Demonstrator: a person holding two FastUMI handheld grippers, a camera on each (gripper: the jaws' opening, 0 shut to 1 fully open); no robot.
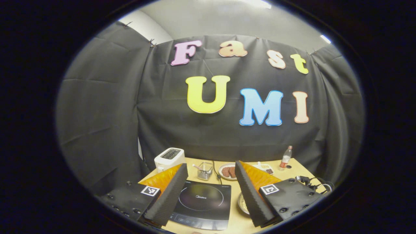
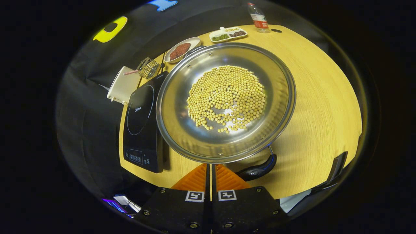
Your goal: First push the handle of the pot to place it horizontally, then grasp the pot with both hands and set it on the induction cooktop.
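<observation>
A steel pot [image 2: 208, 139] holding a heap of yellow beans [image 2: 227, 97] stands on the wooden table, right of the black induction cooktop [image 2: 143, 123]. Its black handle [image 2: 258, 169] juts from the near rim toward the table's front edge. My right gripper [image 2: 209, 165] is shut, its tips tucked under the pot's near rim just left of the handle, with nothing between the fingers. In the left gripper view my left gripper [image 1: 211, 165] is wide open above the cooktop [image 1: 201, 203], and a sliver of the pot [image 1: 242, 203] shows beside its right finger.
Behind the cooktop stand a white toaster [image 2: 122, 86], a wire basket [image 2: 148, 67], a plate of brown patties [image 2: 182, 48], a divided tray [image 2: 227, 33] and a bottle [image 2: 258, 14]. Cables [image 1: 312, 183] lie at the table's right edge. The black cloth wall closes the back.
</observation>
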